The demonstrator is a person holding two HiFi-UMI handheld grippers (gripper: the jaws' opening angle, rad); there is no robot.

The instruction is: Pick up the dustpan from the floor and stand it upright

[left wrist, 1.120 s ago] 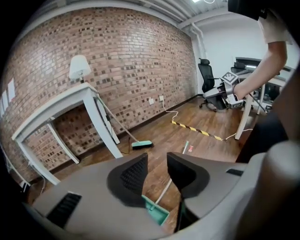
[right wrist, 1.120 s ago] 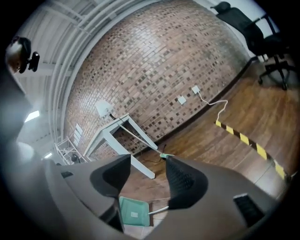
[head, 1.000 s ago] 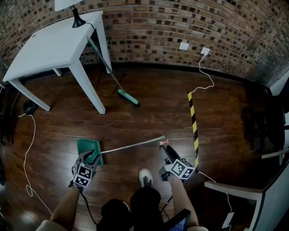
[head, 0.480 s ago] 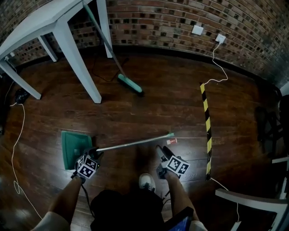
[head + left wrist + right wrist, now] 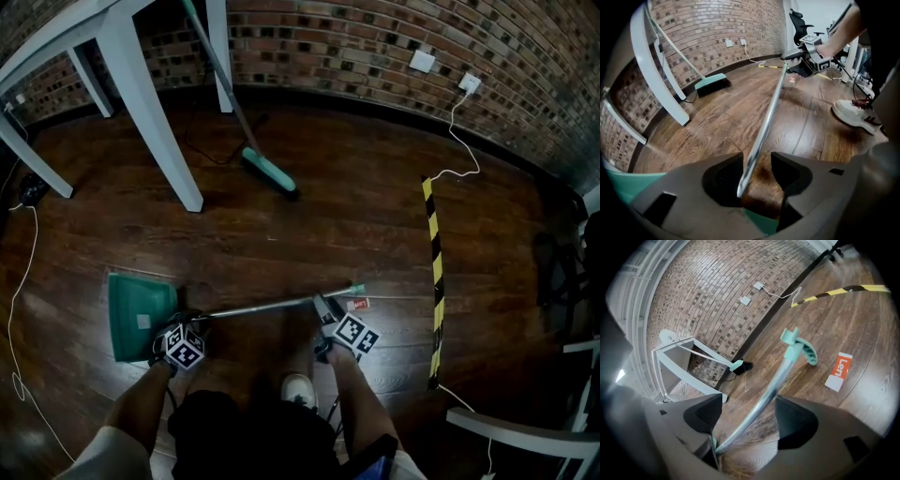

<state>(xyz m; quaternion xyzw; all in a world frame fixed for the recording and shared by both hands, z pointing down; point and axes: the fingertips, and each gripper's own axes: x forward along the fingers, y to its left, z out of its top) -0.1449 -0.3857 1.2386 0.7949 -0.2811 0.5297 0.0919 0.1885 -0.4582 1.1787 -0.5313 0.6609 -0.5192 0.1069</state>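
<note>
1. The green dustpan (image 5: 141,314) lies flat on the dark wood floor (image 5: 309,234) at the 8 o'clock side of the head view. Its metal handle (image 5: 272,305) runs out toward 3 o'clock and ends in a teal hanging grip (image 5: 797,348).
2. The left gripper (image 5: 195,321) straddles the handle where it meets the pan. Its own view shows the jaws narrowly apart, with the pole against one jaw and a gap on the other side, so nothing is clamped.
3. The right gripper (image 5: 323,305) sits over the handle's far end. Its jaws stand wide and the pole runs between them, untouched.
4. By these pictures the task is at the reach stage: both claws are placed, no grasp is made, and the lift and the standing-up remain.
5. An orange tag (image 5: 358,304) lies just beside the grip at 3 o'clock.
6. The person's shoe (image 5: 300,388) is at 6 o'clock of the handle.
7. Further out, a teal broom (image 5: 269,174) leans by the white table (image 5: 150,103) at 12 o'clock, and hazard tape (image 5: 436,272) crosses the floor at 3 o'clock.
</note>
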